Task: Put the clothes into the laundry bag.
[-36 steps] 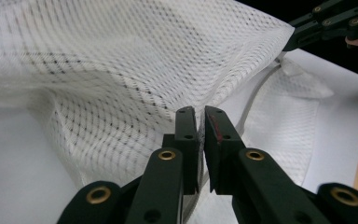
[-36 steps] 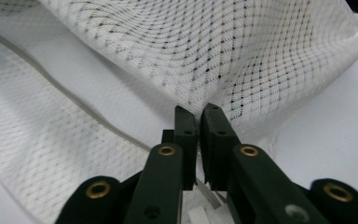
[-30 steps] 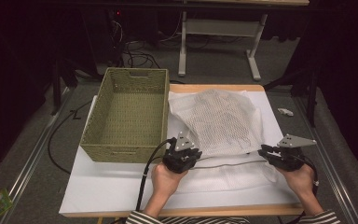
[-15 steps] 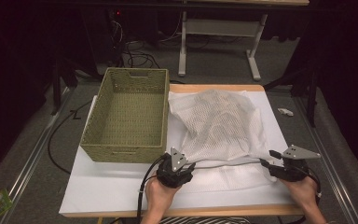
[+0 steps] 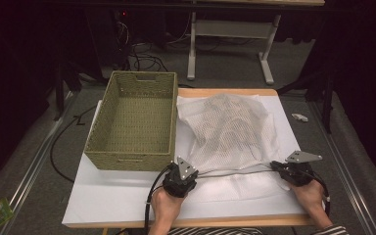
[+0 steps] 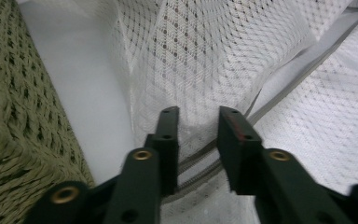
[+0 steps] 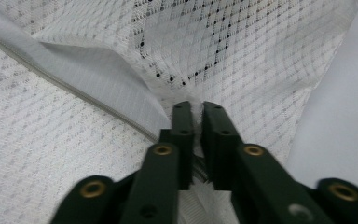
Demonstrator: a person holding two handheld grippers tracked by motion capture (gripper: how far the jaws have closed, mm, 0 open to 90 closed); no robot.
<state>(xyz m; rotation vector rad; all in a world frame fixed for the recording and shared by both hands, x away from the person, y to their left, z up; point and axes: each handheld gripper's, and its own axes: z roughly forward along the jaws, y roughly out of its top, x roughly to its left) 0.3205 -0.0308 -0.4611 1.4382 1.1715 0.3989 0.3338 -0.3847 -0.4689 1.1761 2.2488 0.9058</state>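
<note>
High view: a white mesh laundry bag (image 5: 230, 129) lies spread on the white table (image 5: 122, 198), its near part folded over along a grey zipper edge (image 5: 235, 172) that runs taut between the two grippers. A green woven basket (image 5: 134, 122) stands on the left half of the table, just beside the bag's left edge. The left gripper (image 5: 192, 175) sits at the left end of the zipper edge, near the basket's front right corner, held by the person's left hand (image 5: 165, 210). The right gripper (image 5: 275, 166) sits at the right end, held by the right hand (image 5: 309, 195). A small white object (image 5: 299, 117) lies on the floor beyond the table's right side; what it is cannot be told.

Left gripper view: the two black jaws stand a narrow gap apart with mesh and the zipper edge (image 6: 200, 156) bunched between them. Whether the pads actually press the cloth is not clear from here. These jaws have just been closing. The basket's wall (image 6: 14, 130) fills the left side.

Right gripper view: the jaws are nearly together, pinching a gathered fold of the laundry bag (image 7: 196, 109) at their tips. They have just been closing onto it. The zipper edge (image 7: 74, 74) runs away to the upper left.
</note>
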